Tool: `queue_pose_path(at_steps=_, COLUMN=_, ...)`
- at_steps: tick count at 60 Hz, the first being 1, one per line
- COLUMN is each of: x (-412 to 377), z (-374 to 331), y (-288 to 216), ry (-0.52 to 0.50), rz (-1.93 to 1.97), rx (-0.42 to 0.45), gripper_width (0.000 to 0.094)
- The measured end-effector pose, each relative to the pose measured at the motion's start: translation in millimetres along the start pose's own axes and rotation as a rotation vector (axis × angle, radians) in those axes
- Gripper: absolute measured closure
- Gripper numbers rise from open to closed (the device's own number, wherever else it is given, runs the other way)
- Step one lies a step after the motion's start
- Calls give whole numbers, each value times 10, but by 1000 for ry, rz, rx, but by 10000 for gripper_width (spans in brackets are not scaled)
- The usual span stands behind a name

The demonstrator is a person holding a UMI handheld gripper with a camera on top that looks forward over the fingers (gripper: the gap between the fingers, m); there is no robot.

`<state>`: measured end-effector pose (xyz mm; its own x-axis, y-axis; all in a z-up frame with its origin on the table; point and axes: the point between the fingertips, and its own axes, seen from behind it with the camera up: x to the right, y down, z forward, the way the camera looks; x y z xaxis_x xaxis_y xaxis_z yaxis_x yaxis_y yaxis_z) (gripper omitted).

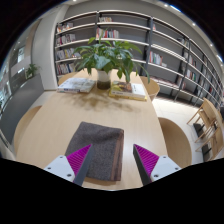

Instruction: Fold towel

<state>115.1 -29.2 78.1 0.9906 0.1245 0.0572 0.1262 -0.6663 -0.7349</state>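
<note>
A dark grey-brown towel (98, 148) lies flat on the light wooden table (55, 120), just ahead of and between my fingers, more toward the left one. It looks folded into a rectangle. My gripper (112, 160) is open, with its two magenta pads (78, 158) spread wide apart. The left pad sits over the towel's near left corner. The right pad (147, 158) is over bare table to the right of the towel. Nothing is held.
A potted green plant (106, 58) stands at the table's far end, with books or papers (77, 86) left of it and a yellowish item (136, 91) right of it. Bookshelves (150, 40) line the back wall. A chair (207, 118) stands at the far right.
</note>
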Motion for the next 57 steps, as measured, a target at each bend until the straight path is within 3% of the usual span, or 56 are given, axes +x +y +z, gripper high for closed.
queue_pose_path(at_steps=11, x=-188, z=-734, y=-655, ry=-43, rz=33, rx=171, gripper_width=96)
queue_pose_path(at_steps=20, x=-400, z=-1310, y=-765, ry=-66, rz=15, rx=241, gripper_width=100)
queue_pose_path(at_steps=57, x=-962, z=-2441, y=-63, ry=-54, rz=-2, rx=262, gripper_width=98)
